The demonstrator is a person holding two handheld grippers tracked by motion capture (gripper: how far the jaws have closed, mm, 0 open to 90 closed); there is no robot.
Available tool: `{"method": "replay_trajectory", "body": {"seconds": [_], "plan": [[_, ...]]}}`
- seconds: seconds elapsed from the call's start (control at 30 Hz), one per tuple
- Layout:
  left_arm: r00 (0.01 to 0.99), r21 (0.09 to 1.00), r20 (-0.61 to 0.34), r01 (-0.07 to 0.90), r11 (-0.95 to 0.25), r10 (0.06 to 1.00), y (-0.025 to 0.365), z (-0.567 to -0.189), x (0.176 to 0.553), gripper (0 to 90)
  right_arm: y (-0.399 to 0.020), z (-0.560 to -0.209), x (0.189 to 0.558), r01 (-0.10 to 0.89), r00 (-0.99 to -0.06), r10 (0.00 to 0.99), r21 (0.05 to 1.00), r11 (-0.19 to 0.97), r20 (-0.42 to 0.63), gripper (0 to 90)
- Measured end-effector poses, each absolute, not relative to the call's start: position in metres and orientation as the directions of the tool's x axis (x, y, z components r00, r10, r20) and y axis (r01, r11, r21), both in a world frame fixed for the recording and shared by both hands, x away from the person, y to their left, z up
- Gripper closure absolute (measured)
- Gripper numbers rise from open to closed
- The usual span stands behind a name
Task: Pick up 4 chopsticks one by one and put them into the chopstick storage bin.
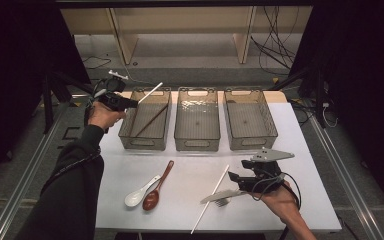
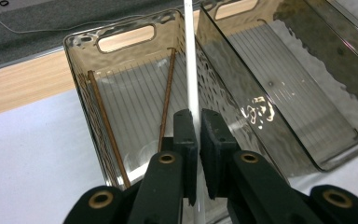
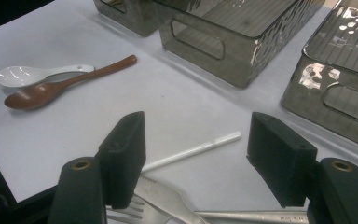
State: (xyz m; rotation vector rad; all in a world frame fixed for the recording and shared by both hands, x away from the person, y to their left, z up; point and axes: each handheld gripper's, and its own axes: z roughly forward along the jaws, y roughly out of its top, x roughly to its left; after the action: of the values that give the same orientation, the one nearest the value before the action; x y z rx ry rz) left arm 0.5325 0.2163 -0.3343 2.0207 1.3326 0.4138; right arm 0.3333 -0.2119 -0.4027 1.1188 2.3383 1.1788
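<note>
Over the left bin point(image 1: 145, 120), we hold a white chopstick point(image 2: 191, 70) pinched tight in the left gripper point(image 2: 198, 135), its fingers closed narrow on the stick, which juts up past the rim. Two brown chopsticks point(image 2: 167, 98) already lie inside. If we let go this high and tilted, the stick may bounce off the wall onto the bench point(image 1: 190, 175). The right gripper point(image 3: 196, 158) hovers wide open, holding nothing, above a fork point(image 3: 168, 205) and a second white chopstick point(image 3: 196, 150); closing there, we may catch both.
</note>
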Motion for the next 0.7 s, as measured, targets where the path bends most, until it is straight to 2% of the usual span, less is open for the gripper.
{"method": "replay_trajectory", "body": {"seconds": [0.53,0.7], "plan": [[0.392,0.651,-0.086,0.718,-0.247,0.916,0.211,-0.369,0.55,84.7,-0.212,-0.402,0.333,0.511,-0.655,0.752,0.78,0.361,0.081,37.7],[0.381,0.665,-0.073,0.707,-0.24,0.922,0.208,-0.376,0.553,84.2,-0.212,-0.402,0.333,0.511,-0.655,0.751,0.78,0.361,0.082,37.7]]}}
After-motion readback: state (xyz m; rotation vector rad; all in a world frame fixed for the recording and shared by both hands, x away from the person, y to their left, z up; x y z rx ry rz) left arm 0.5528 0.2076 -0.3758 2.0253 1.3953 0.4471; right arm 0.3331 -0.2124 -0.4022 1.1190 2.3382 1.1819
